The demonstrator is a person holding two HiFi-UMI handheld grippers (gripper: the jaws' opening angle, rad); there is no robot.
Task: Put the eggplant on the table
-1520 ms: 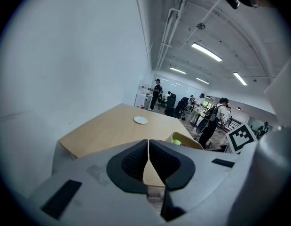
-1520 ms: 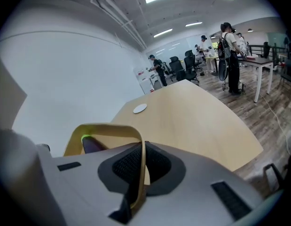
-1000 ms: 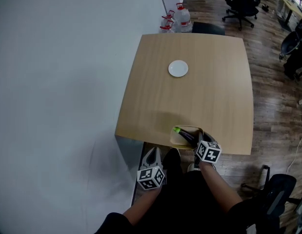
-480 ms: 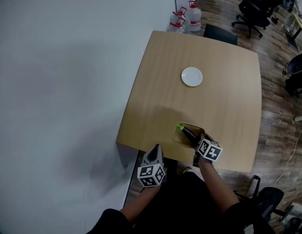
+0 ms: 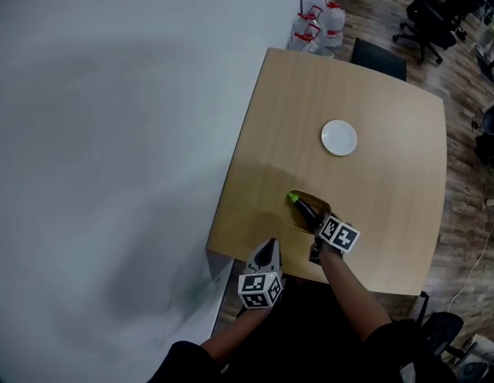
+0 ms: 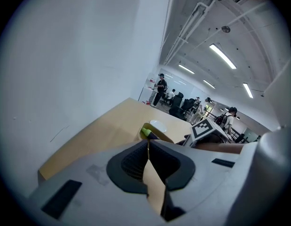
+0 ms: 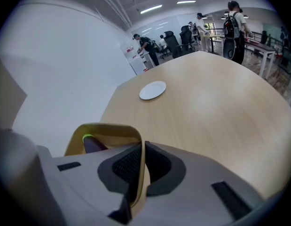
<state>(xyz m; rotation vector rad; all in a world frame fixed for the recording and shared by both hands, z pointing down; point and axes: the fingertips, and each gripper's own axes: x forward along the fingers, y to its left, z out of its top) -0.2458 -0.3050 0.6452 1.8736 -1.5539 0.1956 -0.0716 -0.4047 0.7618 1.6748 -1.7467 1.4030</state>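
Though bowl point(image 5: 293, 219) near edge — table point(image 5: 366, 70) open.

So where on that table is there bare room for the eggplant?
Bare wood beyond the white plate, along the left edge, and right of it. The near edge is crowded: wooden bowl holding the eggplant, right gripper on its rim.

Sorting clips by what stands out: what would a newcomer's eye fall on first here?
First, the right gripper, its jaws closed on the rim of a tan bowl near the table's near edge, with a dark, green-tipped eggplant lying inside. A lone white plate sits further out, towards the table's middle. The left gripper hangs by the near edge, jaws together and empty.
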